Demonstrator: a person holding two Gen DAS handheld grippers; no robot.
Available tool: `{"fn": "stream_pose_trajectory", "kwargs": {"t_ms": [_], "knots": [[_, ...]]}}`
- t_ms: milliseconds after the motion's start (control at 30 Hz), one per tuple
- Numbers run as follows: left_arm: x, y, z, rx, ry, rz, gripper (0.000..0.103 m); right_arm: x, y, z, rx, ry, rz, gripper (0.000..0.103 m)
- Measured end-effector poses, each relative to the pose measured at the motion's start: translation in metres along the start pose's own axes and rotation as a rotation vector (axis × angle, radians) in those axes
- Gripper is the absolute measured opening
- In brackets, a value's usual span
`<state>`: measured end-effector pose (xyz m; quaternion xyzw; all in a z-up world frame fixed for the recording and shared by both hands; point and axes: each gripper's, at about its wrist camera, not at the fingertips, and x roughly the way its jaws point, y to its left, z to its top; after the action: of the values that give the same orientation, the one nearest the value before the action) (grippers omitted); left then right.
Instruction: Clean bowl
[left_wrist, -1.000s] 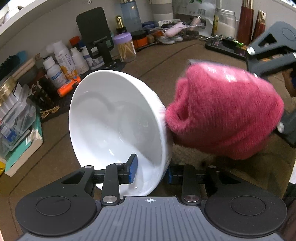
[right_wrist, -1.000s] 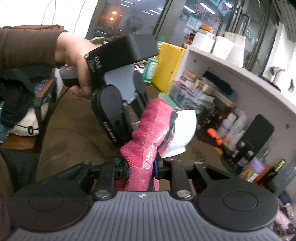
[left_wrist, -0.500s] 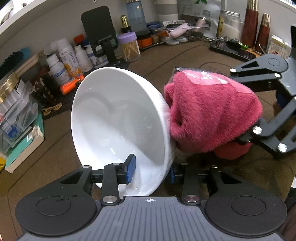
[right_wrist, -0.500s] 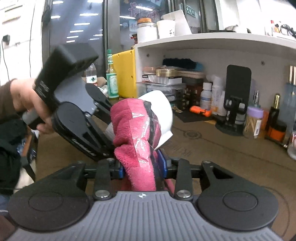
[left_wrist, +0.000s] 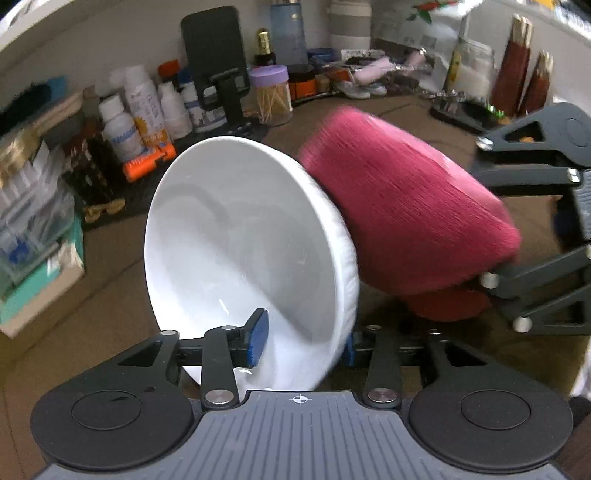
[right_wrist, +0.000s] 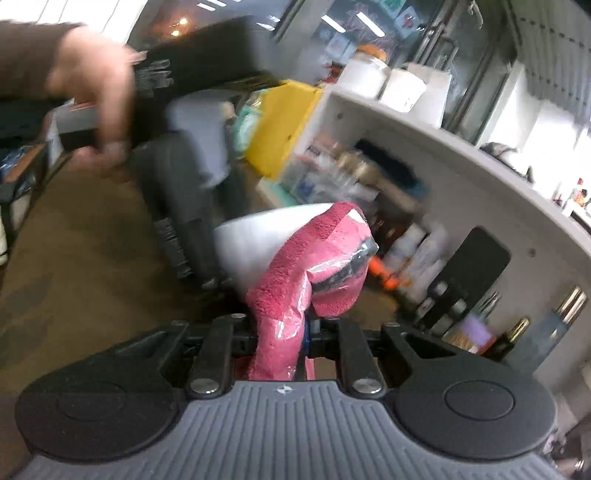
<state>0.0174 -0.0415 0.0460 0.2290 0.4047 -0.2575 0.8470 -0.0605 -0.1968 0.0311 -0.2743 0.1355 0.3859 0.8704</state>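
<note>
A white bowl (left_wrist: 240, 240) stands tilted on its edge, its hollow facing left. The rim sits between the jaws of my left gripper (left_wrist: 304, 339), which are opening. One blue pad (left_wrist: 258, 332) is inside the bowl, with a gap between it and the wall. My right gripper (right_wrist: 284, 332) is shut on a pink cloth (right_wrist: 295, 288) partly wrapped in clear film. The pink cloth (left_wrist: 406, 221) presses against the bowl's outer wall from the right. The right wrist view shows the bowl (right_wrist: 258, 240) from outside, behind the cloth, blurred by motion.
Bottles (left_wrist: 144, 107), a black phone stand (left_wrist: 218, 66), a toothpick jar (left_wrist: 273, 96) and clear boxes (left_wrist: 33, 221) crowd the back and left of the brown table (left_wrist: 110, 266). A hand (right_wrist: 96, 92) holds the left gripper's body. A white shelf (right_wrist: 461, 155) curves along the right.
The left jaws have spread wider around the bowl's rim. The pink cloth has slid up and back along the bowl's outer wall. The right wrist view has rolled and dipped.
</note>
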Motion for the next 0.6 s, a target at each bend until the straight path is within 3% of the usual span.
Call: {"fn": "stream_pose_trajectory", "kwargs": {"t_ms": [67, 233, 267, 367, 433, 533, 600], "knots": [[-0.002, -0.005, 0.0, 0.082, -0.037, 0.035, 0.082, 0.0, -0.01, -0.005, 0.096, -0.011, 0.005, 0.017], [-0.002, -0.002, -0.007, 0.237, -0.102, 0.037, 0.077, 0.011, -0.024, -0.009, 0.192, -0.018, 0.023, 0.018], [0.001, 0.001, -0.007, 0.241, -0.094, 0.026, 0.072, 0.013, -0.027, -0.009, 0.206, -0.018, 0.024, 0.018], [0.005, -0.006, -0.005, 0.254, -0.071, 0.037, 0.019, 0.015, -0.032, -0.011, 0.23, -0.026, 0.011, 0.018], [0.005, -0.003, -0.001, 0.195, -0.062, 0.026, 0.018, 0.013, -0.035, -0.013, 0.241, -0.035, 0.001, 0.018], [-0.004, 0.012, 0.001, 0.03, -0.09, -0.099, 0.016, 0.015, -0.046, -0.012, 0.244, -0.04, -0.025, 0.018], [-0.007, 0.011, -0.001, -0.013, -0.095, -0.135, 0.017, 0.014, -0.051, -0.011, 0.23, -0.044, -0.041, 0.018]]}}
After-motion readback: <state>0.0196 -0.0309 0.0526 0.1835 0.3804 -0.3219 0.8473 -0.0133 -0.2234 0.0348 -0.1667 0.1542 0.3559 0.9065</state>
